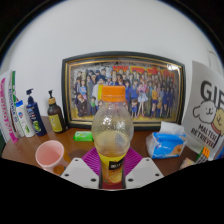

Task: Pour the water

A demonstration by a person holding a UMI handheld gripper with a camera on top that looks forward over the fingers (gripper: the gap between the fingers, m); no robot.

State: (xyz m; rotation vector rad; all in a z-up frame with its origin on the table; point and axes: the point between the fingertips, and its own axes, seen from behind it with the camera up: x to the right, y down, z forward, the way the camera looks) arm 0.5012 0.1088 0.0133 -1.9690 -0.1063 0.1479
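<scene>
A clear plastic bottle [112, 128] with an orange cap and an orange-yellow label stands upright between my fingers. My gripper [112, 165] is shut on the bottle's lower part, the magenta pads [92, 160] pressing its label from both sides. The bottle looks nearly empty above the label. A pink cup [49, 155] stands on the wooden table to the left of the fingers, open side up, apart from the bottle. Its inside is not visible enough to tell whether it holds water.
A framed group photo [125, 88] leans on the wall behind the bottle. Pump bottles and tubes [30, 112] stand at the left. A green sponge [83, 136] lies behind the cup. A tissue pack [165, 142] and a white box [205, 120] are at the right.
</scene>
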